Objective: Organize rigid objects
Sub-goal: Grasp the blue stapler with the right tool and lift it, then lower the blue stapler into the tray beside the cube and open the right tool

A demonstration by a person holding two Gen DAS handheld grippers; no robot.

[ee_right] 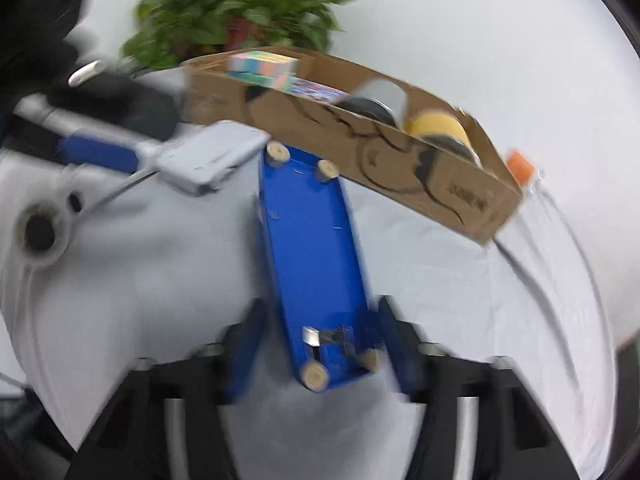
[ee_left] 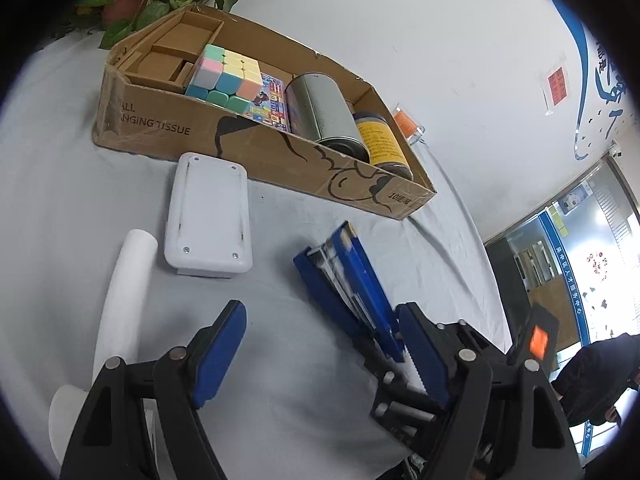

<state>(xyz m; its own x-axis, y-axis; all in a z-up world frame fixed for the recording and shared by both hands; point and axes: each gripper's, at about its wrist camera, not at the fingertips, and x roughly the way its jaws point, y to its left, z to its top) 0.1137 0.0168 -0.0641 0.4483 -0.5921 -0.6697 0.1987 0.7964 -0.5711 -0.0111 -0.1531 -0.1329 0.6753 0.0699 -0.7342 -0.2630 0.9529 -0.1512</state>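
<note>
Right gripper [ee_right: 320, 356] clamps the blue stapler [ee_right: 312, 248] at lower centre of its view, below the cardboard box [ee_right: 400, 160]. Left gripper [ee_left: 320, 360] stands wide, holding nothing, at lower centre.

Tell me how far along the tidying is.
Done: the cardboard box already holds the pastel cube, a metal tin and a yellow-labelled jar. In hand: the right hand-held gripper appears closed on the blue stapler. Left: the white plastic case and white tube lie on the cloth; the left hand-held gripper is open.
</note>
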